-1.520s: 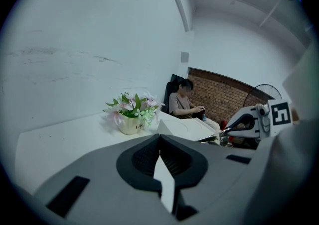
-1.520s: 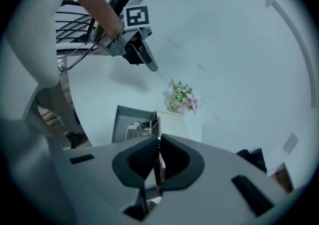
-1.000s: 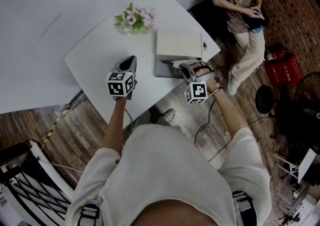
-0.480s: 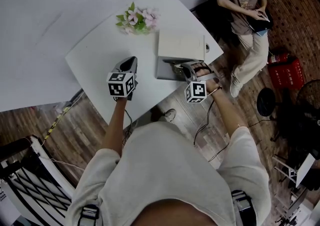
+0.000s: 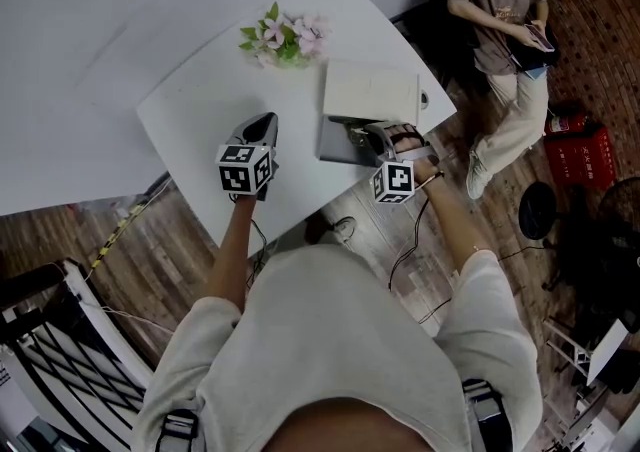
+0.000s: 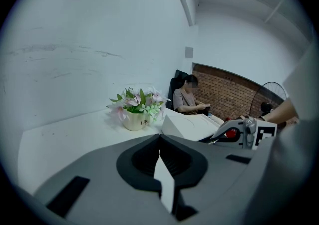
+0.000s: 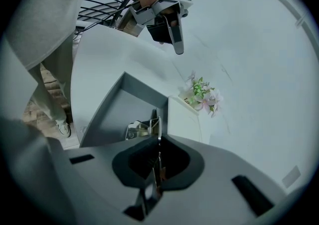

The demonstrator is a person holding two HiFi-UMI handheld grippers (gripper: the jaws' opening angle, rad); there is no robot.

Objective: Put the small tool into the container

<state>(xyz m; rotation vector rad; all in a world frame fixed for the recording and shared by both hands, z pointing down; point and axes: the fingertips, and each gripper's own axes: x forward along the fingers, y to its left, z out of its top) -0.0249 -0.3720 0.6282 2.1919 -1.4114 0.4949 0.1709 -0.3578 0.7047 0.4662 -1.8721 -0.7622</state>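
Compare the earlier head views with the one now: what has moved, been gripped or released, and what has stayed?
The right gripper has sunk slightly toward the container's open grey tray, still shut on the small tool. Nothing was taken hold of or let go. The left gripper and flowers stayed as they were.

Shiny metal small tool [image 7: 141,129], matt grey container [image 7: 110,112], smooth white table [image 5: 230,100].

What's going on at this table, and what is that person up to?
A person works two hand-held claws over a white table. The right claw, shut on a small shiny metal tool, holds it over the open grey box-shaped container. The left claw is shut and empty, above the tabletop beside it.
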